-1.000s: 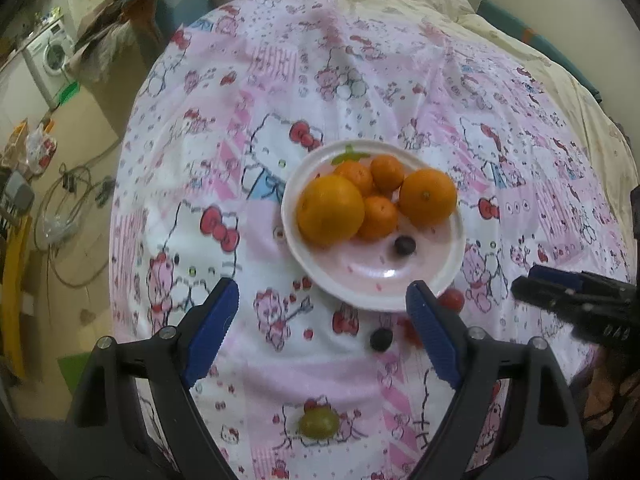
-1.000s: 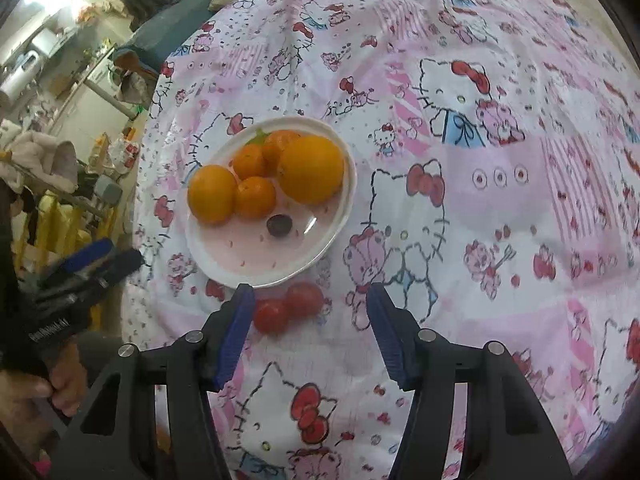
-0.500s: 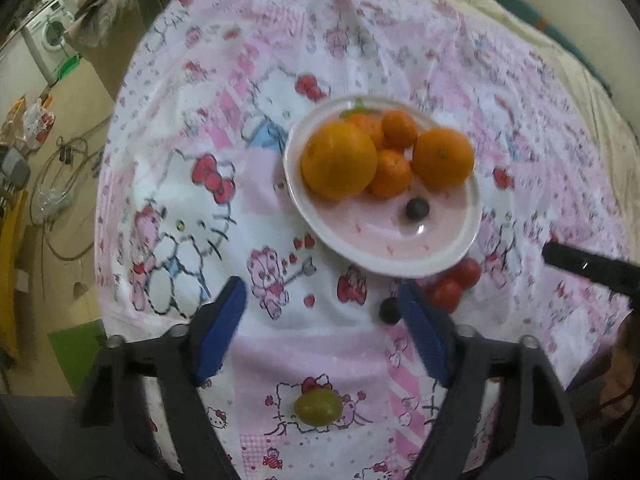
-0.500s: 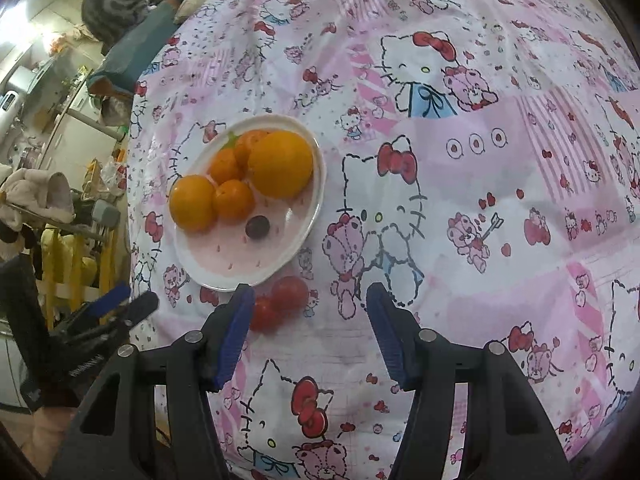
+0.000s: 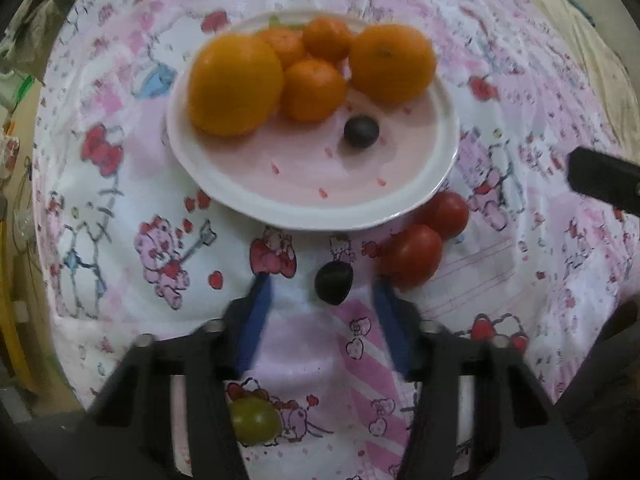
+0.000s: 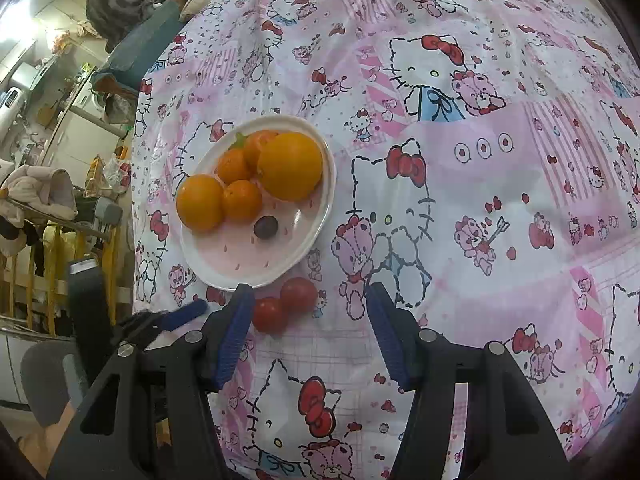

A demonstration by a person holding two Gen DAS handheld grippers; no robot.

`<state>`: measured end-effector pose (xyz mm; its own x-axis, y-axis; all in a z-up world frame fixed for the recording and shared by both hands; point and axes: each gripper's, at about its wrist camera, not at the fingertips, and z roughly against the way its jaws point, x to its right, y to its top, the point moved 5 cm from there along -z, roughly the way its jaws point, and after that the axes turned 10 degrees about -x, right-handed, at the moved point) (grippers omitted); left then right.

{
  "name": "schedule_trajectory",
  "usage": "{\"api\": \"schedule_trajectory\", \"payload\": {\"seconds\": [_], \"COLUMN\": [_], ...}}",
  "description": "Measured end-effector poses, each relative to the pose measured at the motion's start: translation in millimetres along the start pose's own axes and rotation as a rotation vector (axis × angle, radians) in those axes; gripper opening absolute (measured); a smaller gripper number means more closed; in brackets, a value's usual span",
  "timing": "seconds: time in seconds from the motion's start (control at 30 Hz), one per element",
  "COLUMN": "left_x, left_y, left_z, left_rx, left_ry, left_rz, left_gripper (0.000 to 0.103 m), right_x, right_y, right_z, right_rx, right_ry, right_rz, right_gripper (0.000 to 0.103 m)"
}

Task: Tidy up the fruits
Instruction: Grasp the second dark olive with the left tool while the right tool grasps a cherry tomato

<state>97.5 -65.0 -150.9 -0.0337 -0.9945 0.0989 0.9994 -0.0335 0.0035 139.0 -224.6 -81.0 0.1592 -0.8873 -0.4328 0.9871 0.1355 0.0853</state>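
A white plate (image 5: 320, 216) holds several oranges (image 5: 234, 84) and one dark grape (image 5: 361, 131). A second dark grape (image 5: 334, 282) lies on the cloth just in front of the plate. My left gripper (image 5: 322, 284) points down over it, and its jaws are closing. The grape is between the blue pads (image 5: 260, 300), with a gap on each side. Two red tomatoes (image 5: 412, 256) lie to the right and a green grape (image 5: 254, 420) under the gripper body. My right gripper (image 6: 309, 292) hangs open above the tomatoes (image 6: 299, 294), beside the plate (image 6: 240, 280).
A pink cartoon-print sheet (image 6: 440, 160) covers the whole surface and drops off at the left edge. Beyond that edge are a yellow rack (image 6: 52, 264), a grey chair (image 6: 44, 376) and room clutter. A grey cat (image 6: 116, 4) sits at the far left corner.
My left gripper has dropped toward the cloth and its jaws have narrowed around the dark grape in front of the plate. The right gripper has stayed nearly in place.
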Motion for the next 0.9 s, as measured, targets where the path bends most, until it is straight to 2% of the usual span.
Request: {"api": "schedule_trajectory", "payload": {"seconds": [0.07,0.13,0.5,0.7,0.9], "left_x": [1.5,3.3,-11.0,-22.9,-38.7], "left_y": [1.9,2.3,-5.1,-11.2,-17.7], "left_z": [-4.1,-4.7,12.8,31.5,42.9], "left_rx": [-0.012,-0.012,0.017,0.047,0.067], "left_ry": [0.008,0.012,-0.028,-0.066,-0.076], "left_rz": [-0.015,-0.026,0.024,0.065,0.066], "left_gripper": [0.036,0.017,0.016,0.016,0.016], "right_x": [1.3,3.4,9.3,20.5,16.8], "right_y": [0.0,-0.2,0.5,2.8,10.3], "right_z": [-1.5,-3.7,-9.7,-34.0,-55.0], "right_rx": [-0.003,-0.009,-0.018,-0.072,-0.100], "right_ry": [-0.007,-0.013,-0.013,0.025,0.023], "right_rz": [-0.003,-0.010,-0.025,-0.074,-0.069], "right_gripper": [0.061,0.061,0.061,0.061,0.061]}}
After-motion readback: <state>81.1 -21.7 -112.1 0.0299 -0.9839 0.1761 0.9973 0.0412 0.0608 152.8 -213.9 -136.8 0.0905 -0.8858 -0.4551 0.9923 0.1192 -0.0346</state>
